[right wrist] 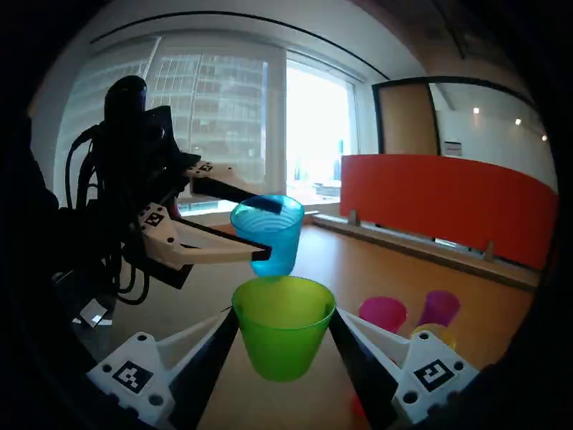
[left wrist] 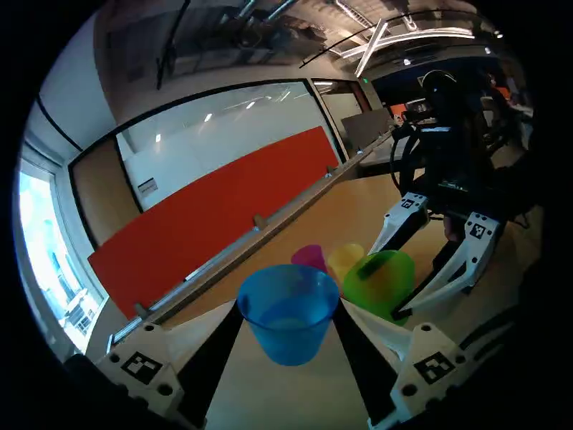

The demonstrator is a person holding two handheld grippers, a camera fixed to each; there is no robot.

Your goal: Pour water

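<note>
A translucent blue cup (left wrist: pixel 289 312) with some water low inside sits upright between the fingers of my left gripper (left wrist: pixel 288 326), which is shut on it. A green cup (right wrist: pixel 283 325) is held upright in my right gripper (right wrist: pixel 283 333), shut on its sides. In the right gripper view the blue cup (right wrist: pixel 268 231) hangs just above and behind the green one, held by the left gripper (right wrist: pixel 261 229). From the left gripper view the green cup (left wrist: pixel 380 282) tilts toward the blue one, close on its right, in the right gripper (left wrist: pixel 390 290).
A pink cup (right wrist: pixel 382 312), a purple cup (right wrist: pixel 438 306) and a yellow cup (right wrist: pixel 435 334) stand on the wooden table (right wrist: pixel 372 272). A red partition (left wrist: pixel 215 215) with a rail runs along the table's far edge. Windows lie behind the left gripper.
</note>
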